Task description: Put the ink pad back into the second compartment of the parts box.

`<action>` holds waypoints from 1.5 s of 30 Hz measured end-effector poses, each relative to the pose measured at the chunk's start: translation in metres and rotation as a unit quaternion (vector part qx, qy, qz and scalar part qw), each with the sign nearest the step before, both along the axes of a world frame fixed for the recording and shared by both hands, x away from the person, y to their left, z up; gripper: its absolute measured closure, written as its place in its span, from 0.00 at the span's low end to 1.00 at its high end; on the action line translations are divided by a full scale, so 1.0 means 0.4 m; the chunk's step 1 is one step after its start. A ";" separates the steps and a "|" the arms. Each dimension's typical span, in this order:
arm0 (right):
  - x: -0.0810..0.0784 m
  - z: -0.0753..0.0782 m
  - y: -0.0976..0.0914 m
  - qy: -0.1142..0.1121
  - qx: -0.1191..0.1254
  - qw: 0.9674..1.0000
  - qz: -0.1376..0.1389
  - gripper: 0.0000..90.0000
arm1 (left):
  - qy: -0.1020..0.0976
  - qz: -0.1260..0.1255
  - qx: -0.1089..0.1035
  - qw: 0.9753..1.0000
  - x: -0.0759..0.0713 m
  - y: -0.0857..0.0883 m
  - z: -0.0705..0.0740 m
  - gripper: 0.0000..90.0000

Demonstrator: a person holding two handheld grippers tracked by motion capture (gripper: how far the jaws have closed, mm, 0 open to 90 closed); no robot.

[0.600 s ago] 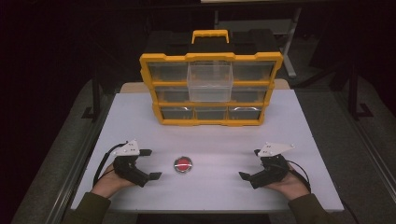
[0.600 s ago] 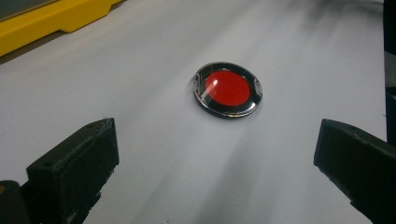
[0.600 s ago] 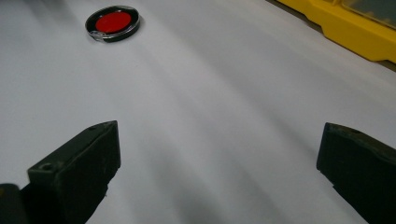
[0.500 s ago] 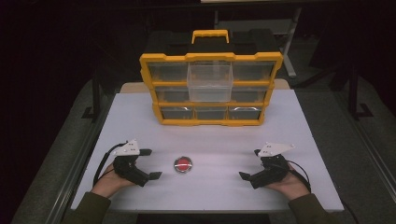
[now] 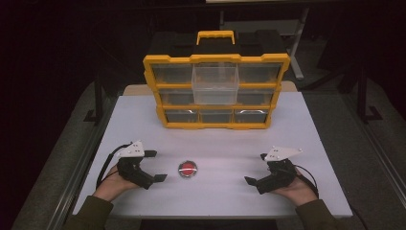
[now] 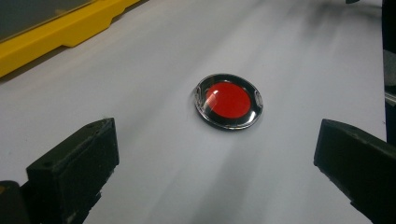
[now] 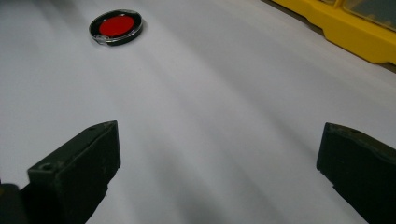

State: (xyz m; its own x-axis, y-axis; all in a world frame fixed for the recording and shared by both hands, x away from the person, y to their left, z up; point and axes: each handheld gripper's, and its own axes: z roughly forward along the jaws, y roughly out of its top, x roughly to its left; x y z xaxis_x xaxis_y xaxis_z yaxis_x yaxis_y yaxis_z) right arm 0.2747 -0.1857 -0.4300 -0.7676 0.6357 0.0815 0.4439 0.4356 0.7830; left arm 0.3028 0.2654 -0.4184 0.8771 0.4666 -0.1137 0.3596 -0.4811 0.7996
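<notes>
- While the white rectangular table (image 5: 143, 124) lies fully lit, everything around it is too dark to make out.
- At the table's far edge stands a yellow plastic organiser case with clear drawers (image 5: 216, 91) in 3 rows, its handle on top; 1 clear middle drawer (image 5: 215, 82) sticks out toward the person. Drawer contents are hard to read, and each gripper view cuts the case down to a yellow strip.
- Left gripper (image 5: 151, 166), held in the left hand (image 5: 112, 184) near the front edge, has its 2 black jaws spread wide with nothing between them, aimed at the disc.
- Right gripper (image 5: 257, 168), in the right hand (image 5: 296, 189), is likewise spread wide and empty, well apart from the disc.
- Small round red disc with a shiny dark rim (image 5: 187, 168) lies flat on the table between the 2 grippers, nearer the left; being round, it has no clear long axis.
</notes>
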 end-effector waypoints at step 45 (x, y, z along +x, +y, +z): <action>0.006 0.000 0.007 0.003 0.008 1.000 0.006 0.00 | -0.008 -0.037 0.017 0.999 0.056 -0.103 0.037 0.00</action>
State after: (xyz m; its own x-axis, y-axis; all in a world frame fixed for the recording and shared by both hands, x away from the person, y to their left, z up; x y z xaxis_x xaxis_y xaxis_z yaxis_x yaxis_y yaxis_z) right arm 0.2770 -0.1829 -0.4299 -0.7753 0.6242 0.0966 0.4431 0.4284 0.7875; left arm 0.3253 0.2240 -0.4037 0.9106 0.4044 -0.0857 0.3104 -0.5321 0.7877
